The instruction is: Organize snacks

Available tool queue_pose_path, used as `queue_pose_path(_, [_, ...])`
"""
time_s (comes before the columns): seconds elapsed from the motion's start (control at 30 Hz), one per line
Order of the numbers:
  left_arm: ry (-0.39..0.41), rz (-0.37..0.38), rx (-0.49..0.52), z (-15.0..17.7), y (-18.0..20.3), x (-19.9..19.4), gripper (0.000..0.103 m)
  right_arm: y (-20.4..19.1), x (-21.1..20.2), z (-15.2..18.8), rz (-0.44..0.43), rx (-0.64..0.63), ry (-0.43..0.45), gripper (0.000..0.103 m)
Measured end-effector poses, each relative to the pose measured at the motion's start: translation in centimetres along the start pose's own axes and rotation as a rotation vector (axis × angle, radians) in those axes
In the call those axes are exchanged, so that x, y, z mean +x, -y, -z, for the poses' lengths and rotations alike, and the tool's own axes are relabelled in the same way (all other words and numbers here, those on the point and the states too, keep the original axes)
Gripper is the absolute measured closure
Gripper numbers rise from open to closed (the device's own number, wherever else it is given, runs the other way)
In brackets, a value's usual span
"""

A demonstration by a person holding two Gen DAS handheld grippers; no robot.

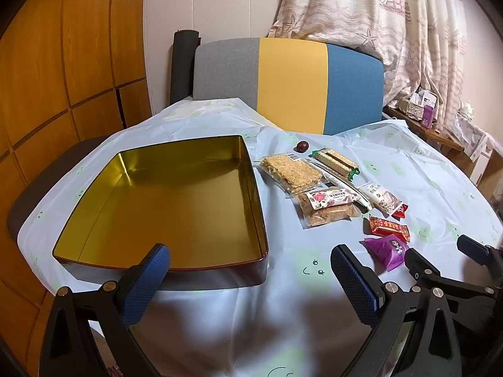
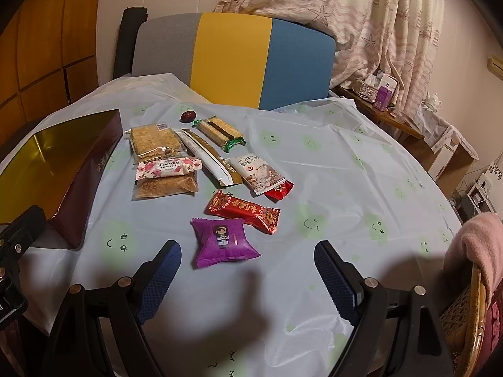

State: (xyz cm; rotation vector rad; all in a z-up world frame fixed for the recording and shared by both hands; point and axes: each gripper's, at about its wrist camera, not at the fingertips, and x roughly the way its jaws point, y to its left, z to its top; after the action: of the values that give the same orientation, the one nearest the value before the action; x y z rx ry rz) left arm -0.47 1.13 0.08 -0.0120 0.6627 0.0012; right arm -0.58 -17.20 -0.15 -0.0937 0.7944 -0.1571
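An empty gold-lined tin box (image 1: 163,207) sits on the table's left; its dark red wall (image 2: 85,185) shows in the right wrist view. Several wrapped snacks lie to its right: a purple packet (image 2: 224,242) (image 1: 388,249), a red packet (image 2: 243,210) (image 1: 389,227), a white nut packet (image 2: 261,172), a long white-gold stick (image 2: 209,157), oat bars (image 2: 154,141) (image 1: 290,171), a pink-label bar (image 2: 168,177), a green-wrapped wafer (image 2: 220,132) and a red date (image 2: 188,115). My left gripper (image 1: 251,270) is open by the tin's near corner. My right gripper (image 2: 248,267) is open, just before the purple packet.
A light blue tablecloth (image 2: 345,172) with green faces covers the round table. A grey, yellow and blue chair (image 2: 232,59) stands behind it. A curtain and a cluttered side shelf (image 2: 383,94) are at the right. A wicker chair with a pink cloth (image 2: 474,251) is near right.
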Motion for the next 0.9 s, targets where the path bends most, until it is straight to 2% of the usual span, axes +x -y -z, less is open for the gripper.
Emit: queue_pose_path(0.9, [0.002,0.015,-0.005,-0.03,-0.35,-0.22,0.000,0.11,-0.42,-0.28,0.003,-0.012,0.023,0.015])
